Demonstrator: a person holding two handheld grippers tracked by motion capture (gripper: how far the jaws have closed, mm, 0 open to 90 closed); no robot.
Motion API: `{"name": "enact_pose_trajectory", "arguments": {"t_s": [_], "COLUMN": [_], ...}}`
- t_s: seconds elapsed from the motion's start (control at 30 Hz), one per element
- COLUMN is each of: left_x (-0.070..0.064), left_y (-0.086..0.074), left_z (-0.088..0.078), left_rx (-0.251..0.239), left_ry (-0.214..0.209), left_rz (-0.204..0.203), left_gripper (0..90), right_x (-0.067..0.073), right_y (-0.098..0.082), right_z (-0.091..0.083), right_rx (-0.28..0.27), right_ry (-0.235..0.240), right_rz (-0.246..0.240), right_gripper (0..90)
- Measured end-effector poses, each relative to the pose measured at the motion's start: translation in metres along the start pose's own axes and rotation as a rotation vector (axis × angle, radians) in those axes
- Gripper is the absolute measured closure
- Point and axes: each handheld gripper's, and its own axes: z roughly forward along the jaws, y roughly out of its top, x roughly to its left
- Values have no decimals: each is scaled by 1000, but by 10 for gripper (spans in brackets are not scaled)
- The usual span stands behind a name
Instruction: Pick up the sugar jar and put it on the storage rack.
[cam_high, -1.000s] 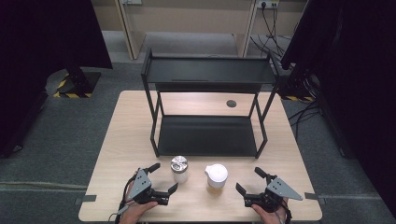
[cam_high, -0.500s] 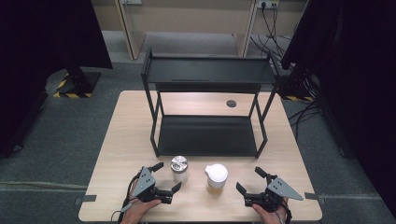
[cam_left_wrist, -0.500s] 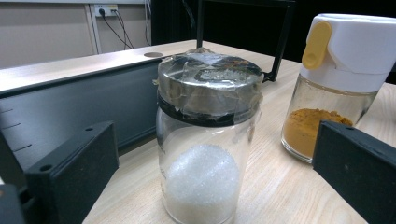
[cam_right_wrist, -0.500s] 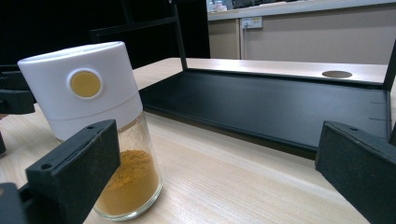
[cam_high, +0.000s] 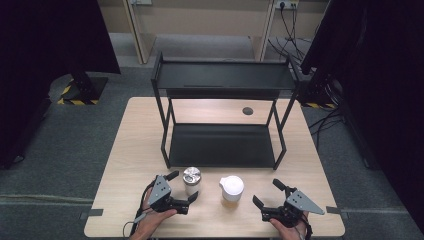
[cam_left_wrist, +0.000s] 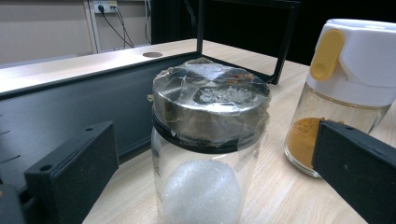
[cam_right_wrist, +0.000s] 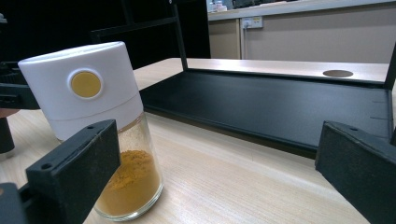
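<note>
Two jars stand side by side on the wooden table, near its front edge and just ahead of the black two-tier rack that takes up the middle and back. The metal-lidded jar is on the left; its lid is covered in clear tape and something white and rounded shows through the glass in my left gripper view. The white-capped jar is on the right, apart from the first, with orange-yellow powder in its lower part and a yellow tab on the cap.

My left gripper sits at the front edge, jaws spread wide. The metal-lidded jar lies between them, one jaw tip behind it and one in front; neither jaw touches the glass as far as I can see.

My right gripper is also at the front edge, toward the right corner, jaws wide and holding nothing. It points toward the white-capped jar, which stands just beyond the jaw tips. In my right gripper view that jar appears at the left, beside the left jaw.

A round hole marks the table near the back edge, under the rack.
</note>
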Motion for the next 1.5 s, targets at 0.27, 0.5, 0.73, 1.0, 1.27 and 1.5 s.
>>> {"name": "enact_pose_trajectory", "arguments": {"t_s": [0.27,0.5,0.73,1.0,1.27,1.5], "left_x": [2,5,5,3,-2,-3], "left_y": [5,8,8,12,14,15], "left_z": [8,11,14,24,30,29], "left_rx": [41,57,62,86,113,110], "left_ry": [11,11,15,9,24,30], "left_rz": [-2,-7,1,1,18,21], "left_gripper": [14,65,95,157,305,310], "right_x": [-1,-1,-1,-1,-2,-2], "right_y": [-1,-1,-1,-1,-1,-1], "right_z": [0,1,2,3,3,3], "right_rx": [0,1,4,11,14,14], "right_ry": [3,5,8,13,16,16], "right_rz": [11,14,17,19,26,26], "right_gripper": [4,4,4,4,4,4]}}
